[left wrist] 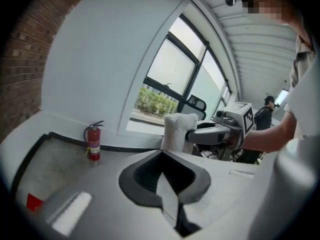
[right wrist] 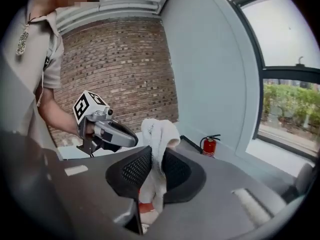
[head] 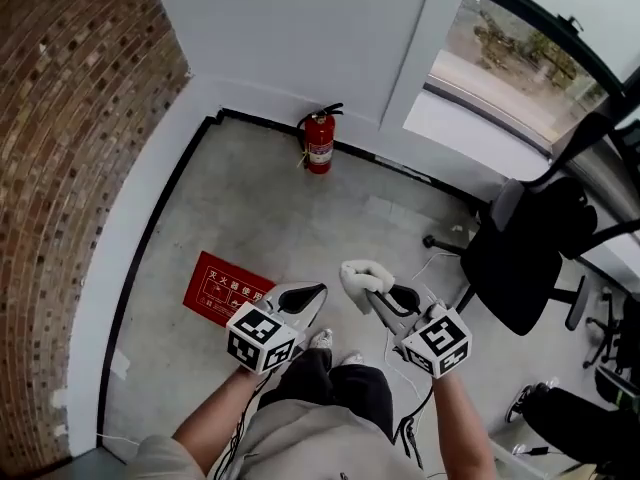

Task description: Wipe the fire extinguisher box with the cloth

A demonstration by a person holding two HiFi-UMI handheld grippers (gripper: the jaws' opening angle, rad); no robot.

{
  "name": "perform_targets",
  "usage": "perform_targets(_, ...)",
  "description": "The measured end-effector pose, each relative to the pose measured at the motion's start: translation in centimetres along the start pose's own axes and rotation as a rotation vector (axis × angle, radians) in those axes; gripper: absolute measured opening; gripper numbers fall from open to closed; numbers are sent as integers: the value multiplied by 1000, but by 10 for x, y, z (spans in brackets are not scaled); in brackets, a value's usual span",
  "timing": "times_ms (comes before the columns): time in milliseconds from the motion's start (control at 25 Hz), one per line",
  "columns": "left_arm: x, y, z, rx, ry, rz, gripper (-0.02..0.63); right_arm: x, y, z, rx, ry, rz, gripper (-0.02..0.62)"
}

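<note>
While the person stands on the grey floor (head: 260, 208) with both arms held out in front, the right gripper (head: 374, 294) is clamped on a white cloth (head: 365, 276). The cloth's bunched top rises above the jaw tips, and in the right gripper view its tail hangs down between the pads. The left gripper (head: 303, 299) sits just beside it at nine o'clock, its jaws pressed together with nothing between them. The fire extinguisher box (head: 228, 288), a flat red panel with pale lettering, lies on the floor at about ten o'clock from the left gripper. Its near corner is hidden behind that gripper's marker cube, and the cloth is held apart from it, off at its three o'clock. At twelve o'clock in the head view a red fire extinguisher (head: 319, 143) stands upright against the base of the white wall. A brick wall (head: 60, 168) fills the nine o'clock side, and a black office chair (head: 520, 253) stands at three o'clock below the window (head: 520, 58).
</note>
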State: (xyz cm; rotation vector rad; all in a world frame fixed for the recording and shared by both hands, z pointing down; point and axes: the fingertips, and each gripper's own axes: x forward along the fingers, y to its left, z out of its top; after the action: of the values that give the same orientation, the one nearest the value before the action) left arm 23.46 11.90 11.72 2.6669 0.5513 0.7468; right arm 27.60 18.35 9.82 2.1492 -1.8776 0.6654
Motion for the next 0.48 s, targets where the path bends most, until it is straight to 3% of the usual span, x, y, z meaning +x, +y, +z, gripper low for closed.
perform_targets(160,2,50,7,-89,-36,226,0,47,-29,15,-77,21,163,83)
perform_targets(360,-22,100,-20,-246,-61,554,0,119,-25,16,-196,58,467,83)
perform_targets(480,-34,115,-34,-316,-85,738,0,149,-27,3,-211,57,598,83)
